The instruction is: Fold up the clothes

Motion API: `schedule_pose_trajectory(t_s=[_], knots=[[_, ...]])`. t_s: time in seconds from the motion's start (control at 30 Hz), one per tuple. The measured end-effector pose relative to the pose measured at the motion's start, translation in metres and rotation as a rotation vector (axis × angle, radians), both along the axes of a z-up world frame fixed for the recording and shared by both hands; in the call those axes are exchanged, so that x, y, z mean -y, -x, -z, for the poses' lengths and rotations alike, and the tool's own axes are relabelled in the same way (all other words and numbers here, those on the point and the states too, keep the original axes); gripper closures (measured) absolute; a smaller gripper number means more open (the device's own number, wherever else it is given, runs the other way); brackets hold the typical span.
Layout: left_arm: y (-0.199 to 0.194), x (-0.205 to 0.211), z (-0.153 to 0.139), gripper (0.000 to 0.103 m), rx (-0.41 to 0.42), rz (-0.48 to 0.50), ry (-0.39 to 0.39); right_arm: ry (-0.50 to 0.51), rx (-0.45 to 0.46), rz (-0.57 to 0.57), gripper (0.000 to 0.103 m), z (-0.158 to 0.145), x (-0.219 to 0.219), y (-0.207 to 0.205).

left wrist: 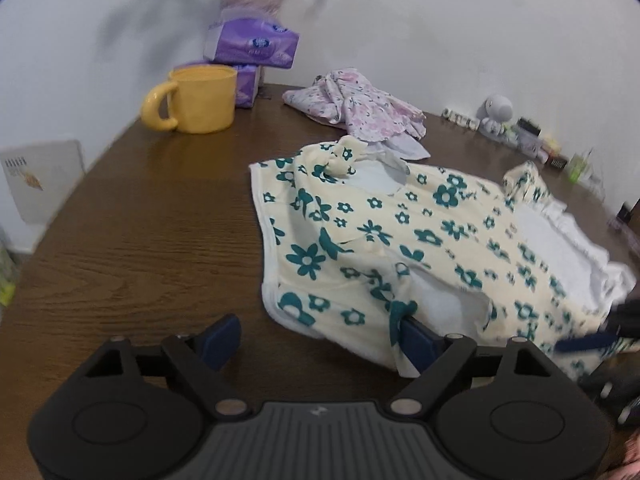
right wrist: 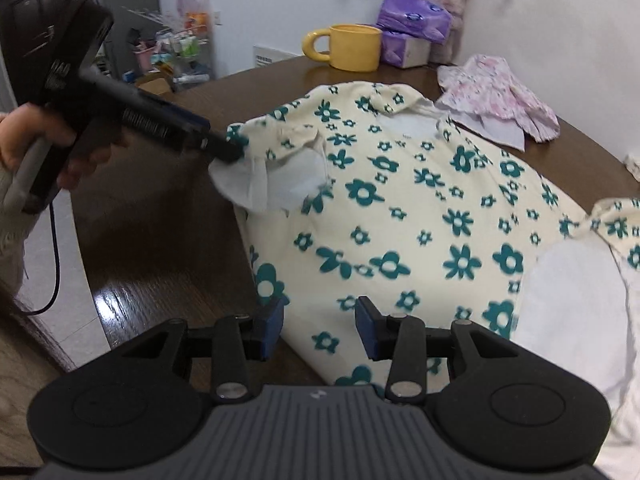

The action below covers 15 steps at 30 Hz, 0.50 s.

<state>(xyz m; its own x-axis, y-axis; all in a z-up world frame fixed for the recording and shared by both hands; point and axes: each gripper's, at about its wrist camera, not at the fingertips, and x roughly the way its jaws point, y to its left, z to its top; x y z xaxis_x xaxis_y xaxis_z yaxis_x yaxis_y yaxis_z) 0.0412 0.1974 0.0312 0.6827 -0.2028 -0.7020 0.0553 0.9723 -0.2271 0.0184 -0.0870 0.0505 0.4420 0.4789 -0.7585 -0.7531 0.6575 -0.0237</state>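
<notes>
Cream floral shirt point(right wrist: 420, 216) lay spread on wooden table point(left wrist: 140, 240), white lining showing at hem. L gripper point(left wrist: 320, 336) jaws spread wide, one finger tucked under sleeve edge, not pinching. R gripper point(right wrist: 320, 328) jaws apart over shirt's bottom edge, nothing clamped. Pink garment point(left wrist: 356, 108) bunched beyond collar, near yellow mug point(left wrist: 200, 98).

A dark wooden table point(left wrist: 132, 240) stands against a plain white wall point(left wrist: 440, 20), cluttered shelves point(right wrist: 180, 52) beyond.

Two garments point(left wrist: 420, 232) point(left wrist: 356, 108), one mug point(left wrist: 200, 98), two tissue packs point(left wrist: 252, 42) point(left wrist: 248, 84).
</notes>
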Motion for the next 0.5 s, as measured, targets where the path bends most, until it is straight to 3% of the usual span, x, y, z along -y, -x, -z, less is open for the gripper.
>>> schedule_pose_trajectory(t_s=[0.17,0.27,0.3,0.33,0.4,0.5], knots=[[-0.013,-0.009,0.002,0.020,0.004,0.033,0.082,0.017,0.041,0.024,0.063,-0.012,-0.007,-0.002],[-0.018,-0.006,0.002,0.049,0.005,0.057,0.082,0.027,0.066,0.038,0.066,-0.019,-0.011,-0.003],[-0.018,-0.004,0.000,0.068,0.011,0.067,0.080,0.030,0.075,0.042,0.080,-0.021,-0.012,-0.003],[-0.019,-0.003,-0.001,0.079,0.018,0.078,0.077,0.033,0.083,0.047,0.088,-0.024,-0.014,-0.004],[-0.020,0.000,-0.005,0.085,0.033,0.098,0.072,0.040,0.099,0.057,0.100,-0.028,-0.017,-0.005],[-0.020,0.004,-0.018,0.090,0.076,0.121,0.052,0.050,0.124,0.071,0.101,-0.035,-0.021,-0.006]])
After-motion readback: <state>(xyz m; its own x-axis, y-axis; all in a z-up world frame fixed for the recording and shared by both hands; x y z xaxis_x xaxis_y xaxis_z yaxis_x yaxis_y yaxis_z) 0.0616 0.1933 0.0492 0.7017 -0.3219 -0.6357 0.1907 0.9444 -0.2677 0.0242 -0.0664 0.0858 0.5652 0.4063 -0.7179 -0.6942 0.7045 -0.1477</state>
